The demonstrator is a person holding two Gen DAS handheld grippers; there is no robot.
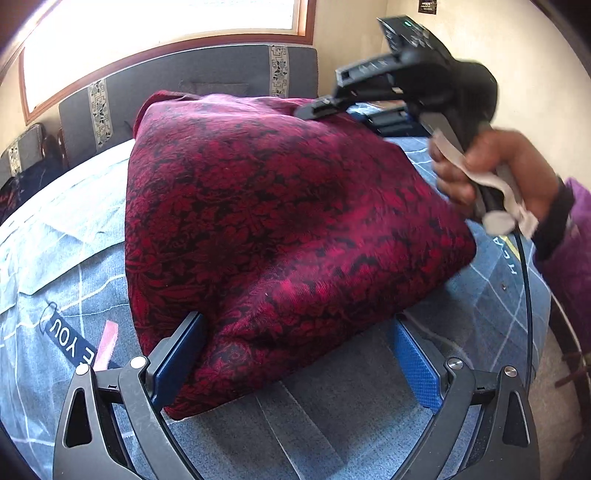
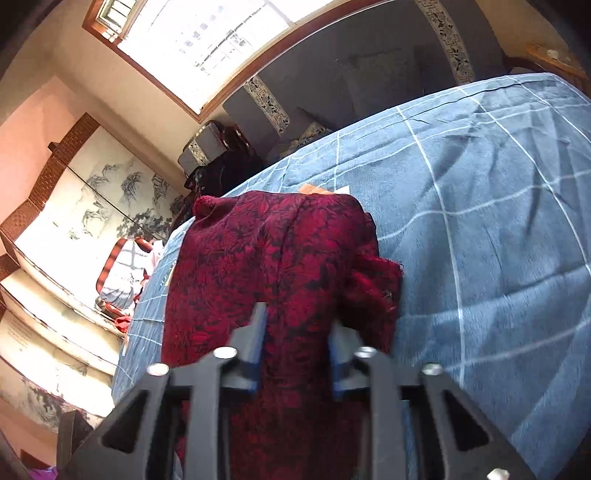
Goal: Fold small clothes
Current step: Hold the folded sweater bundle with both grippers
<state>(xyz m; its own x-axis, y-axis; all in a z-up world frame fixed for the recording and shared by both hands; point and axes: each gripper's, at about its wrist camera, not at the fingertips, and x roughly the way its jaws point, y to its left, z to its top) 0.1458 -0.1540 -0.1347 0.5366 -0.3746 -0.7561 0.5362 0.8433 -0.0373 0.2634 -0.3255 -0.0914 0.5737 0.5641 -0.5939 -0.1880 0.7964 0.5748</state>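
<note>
A dark red garment with a black leaf pattern (image 1: pixel 280 206) lies folded on the blue checked bedspread (image 1: pixel 74 258). My left gripper (image 1: pixel 295 332) is open; its near corner of the garment lies between the blue pads, touching the left pad (image 1: pixel 181 354). My right gripper (image 1: pixel 332 96), held by a hand, is over the garment's far right edge. In the right wrist view the garment (image 2: pixel 280 258) runs between the right gripper's fingers (image 2: pixel 297 325), which stand a little apart with the cloth between them.
A grey padded headboard (image 1: pixel 207 74) and a window (image 1: pixel 147 29) stand behind the bed. A pink strip (image 1: pixel 107 343) lies on the bedspread at the left. Painted wall panels (image 2: pixel 92 206) and a pile of clothes (image 2: pixel 122 273) are beside the bed.
</note>
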